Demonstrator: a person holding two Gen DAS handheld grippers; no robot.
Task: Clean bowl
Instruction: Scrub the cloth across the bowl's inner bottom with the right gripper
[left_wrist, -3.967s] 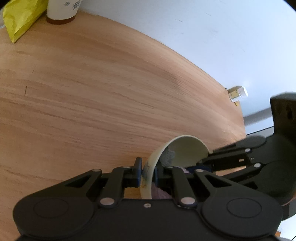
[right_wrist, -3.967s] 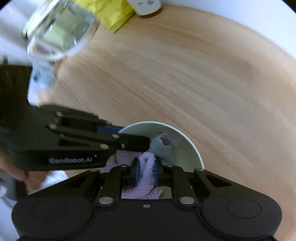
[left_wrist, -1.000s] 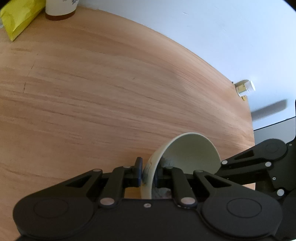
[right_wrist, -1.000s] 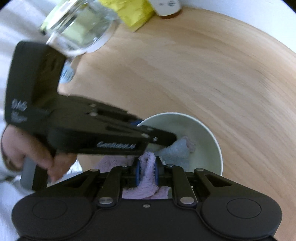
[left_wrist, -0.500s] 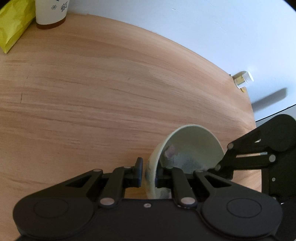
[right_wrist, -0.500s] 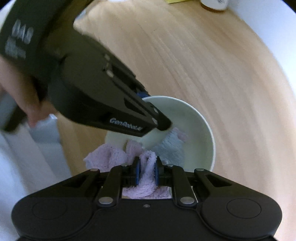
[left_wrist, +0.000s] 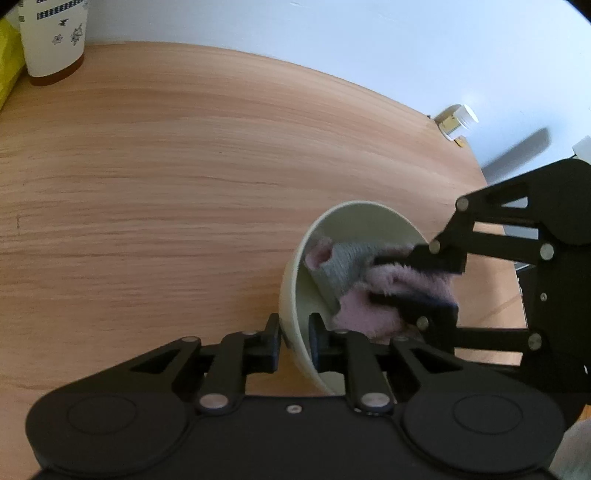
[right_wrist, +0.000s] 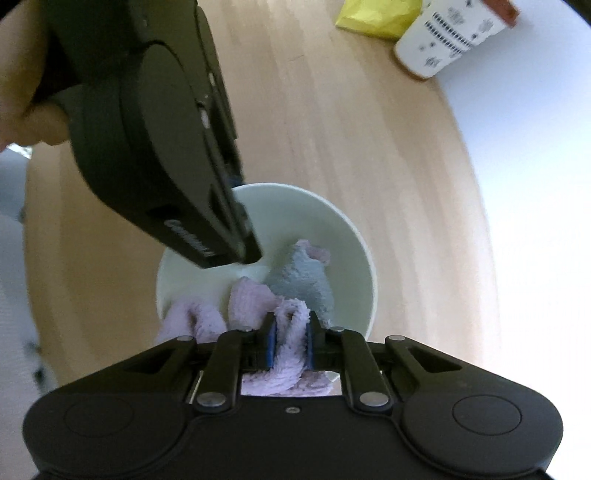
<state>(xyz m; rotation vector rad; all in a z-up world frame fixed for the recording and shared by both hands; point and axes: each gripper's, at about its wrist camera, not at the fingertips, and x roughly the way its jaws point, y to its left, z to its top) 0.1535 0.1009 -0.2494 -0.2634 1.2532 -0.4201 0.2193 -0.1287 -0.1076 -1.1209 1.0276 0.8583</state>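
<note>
A pale green bowl (left_wrist: 354, 229) rests tilted on the wooden table (left_wrist: 184, 184). My left gripper (left_wrist: 295, 332) clamps the bowl's near wall, one finger outside and one inside; its jaws are opening slightly while the pads still touch the wall. From the right, my right gripper (left_wrist: 376, 278) reaches into the bowl, its jaws closing on a pink and grey fluffy cloth (left_wrist: 347, 269). In the right wrist view the cloth (right_wrist: 291, 321) bunches between the blue pads of the right gripper (right_wrist: 290, 341) and lies against the inside of the bowl (right_wrist: 325, 229). The left gripper (right_wrist: 251, 254) comes down over the rim from the upper left.
A white paper cup (left_wrist: 51, 37) and a yellow bag (right_wrist: 376, 14) stand at the table's far side. A small white bottle (left_wrist: 456, 123) lies at the far right edge. A hand (right_wrist: 22, 92) holds the left gripper. The table edge (right_wrist: 476, 221) curves close on the right.
The right gripper has rolled and swept the cloth around inside the bowl. The left gripper has rolled a little, turning the bowl's opening more towards the right gripper.
</note>
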